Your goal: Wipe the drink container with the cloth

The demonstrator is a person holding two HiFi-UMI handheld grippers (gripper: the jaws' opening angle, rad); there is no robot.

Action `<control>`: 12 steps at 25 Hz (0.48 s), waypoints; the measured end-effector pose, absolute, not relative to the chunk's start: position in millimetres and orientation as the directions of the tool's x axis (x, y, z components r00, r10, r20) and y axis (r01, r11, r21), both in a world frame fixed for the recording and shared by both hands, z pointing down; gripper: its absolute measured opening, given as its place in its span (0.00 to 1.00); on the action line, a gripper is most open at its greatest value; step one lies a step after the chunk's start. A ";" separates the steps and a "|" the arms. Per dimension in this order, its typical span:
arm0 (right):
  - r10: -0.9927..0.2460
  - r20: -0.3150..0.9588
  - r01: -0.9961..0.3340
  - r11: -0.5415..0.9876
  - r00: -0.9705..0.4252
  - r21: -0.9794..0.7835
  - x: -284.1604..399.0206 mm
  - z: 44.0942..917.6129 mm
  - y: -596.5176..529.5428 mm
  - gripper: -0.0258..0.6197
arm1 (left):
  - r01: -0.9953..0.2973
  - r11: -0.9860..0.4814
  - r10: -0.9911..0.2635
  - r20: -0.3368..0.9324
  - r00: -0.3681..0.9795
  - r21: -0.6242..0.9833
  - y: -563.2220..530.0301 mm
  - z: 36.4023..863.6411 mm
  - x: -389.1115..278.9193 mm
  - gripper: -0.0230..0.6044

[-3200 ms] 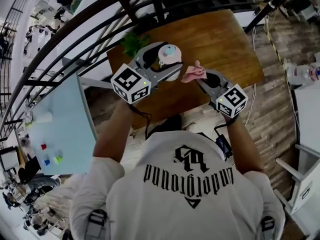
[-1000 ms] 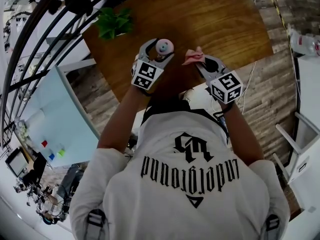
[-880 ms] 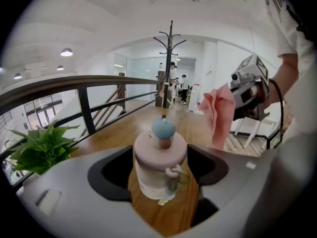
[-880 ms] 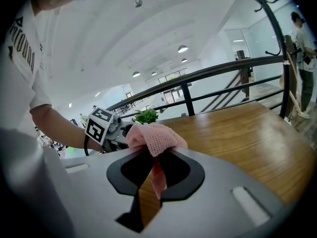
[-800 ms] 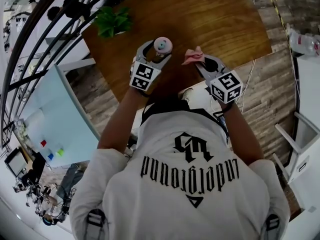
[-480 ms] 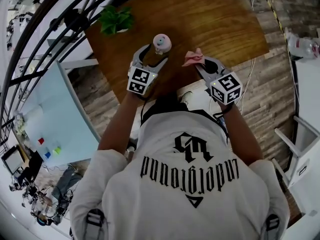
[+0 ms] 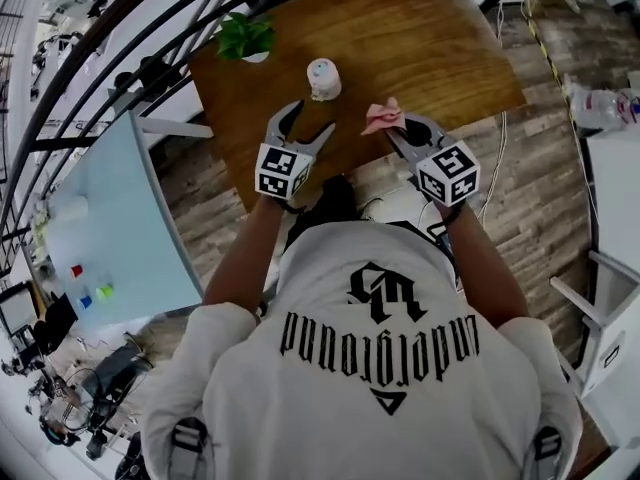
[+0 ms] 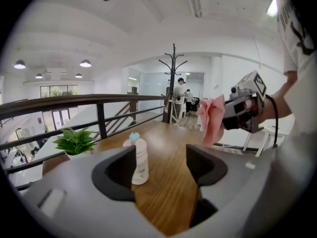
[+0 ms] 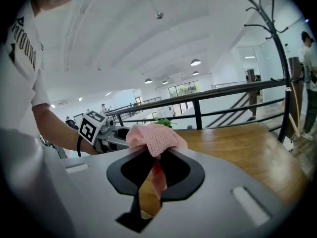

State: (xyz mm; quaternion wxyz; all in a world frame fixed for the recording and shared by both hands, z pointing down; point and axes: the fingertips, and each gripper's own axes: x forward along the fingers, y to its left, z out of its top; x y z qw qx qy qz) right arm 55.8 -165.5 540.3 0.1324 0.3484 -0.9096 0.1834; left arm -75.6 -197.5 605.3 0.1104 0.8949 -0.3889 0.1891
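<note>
The drink container [image 7: 323,78] is a small pale pink bottle with a light blue cap, standing upright on the wooden table [image 7: 440,48]; the left gripper view shows this bottle [image 8: 138,159] beyond the jaws. My left gripper [image 7: 306,119] is open and empty, a short way in front of the bottle and apart from it. My right gripper [image 7: 395,128] is shut on a pink cloth [image 7: 384,117], held above the table's near edge to the right of the bottle. The cloth [image 9: 152,139] bunches over the right jaws, and the cloth [image 8: 212,123] also hangs at right in the left gripper view.
A potted green plant [image 7: 246,38] stands at the table's far left corner. A black railing [image 7: 150,68] runs behind the table. A light blue board [image 7: 100,228] lies to the left. A coat stand [image 8: 173,88] and people stand in the distance.
My left gripper has let go of the bottle, set it on the table, opened and drawn back toward me. The right gripper keeps holding the cloth in about the same place.
</note>
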 end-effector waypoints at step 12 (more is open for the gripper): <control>-0.564 0.238 -0.605 0.779 -0.791 -0.163 60.2 470.1 -106.3 0.11 | -0.743 -0.664 -0.697 0.294 0.654 0.080 -92.0 504.4 -68.0 0.11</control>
